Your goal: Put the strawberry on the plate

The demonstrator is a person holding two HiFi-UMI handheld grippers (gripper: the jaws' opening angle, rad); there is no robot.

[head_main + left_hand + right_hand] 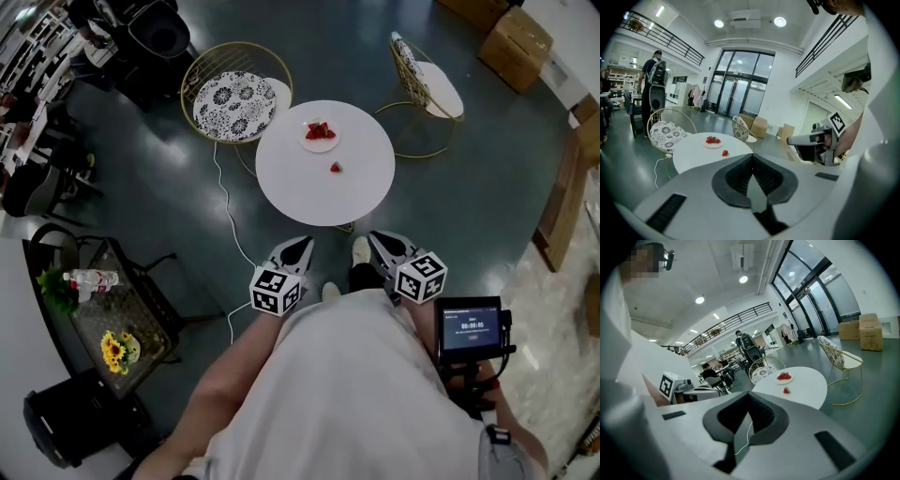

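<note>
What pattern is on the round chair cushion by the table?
The cushion is white with black flower shapes; the head view shows it best.

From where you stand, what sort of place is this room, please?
Probably an open lobby or lounge of an office or workshop building. It has a round white café table with wire chairs on a polished floor, tall glass entrance doors, and an upper balcony railing.
</note>
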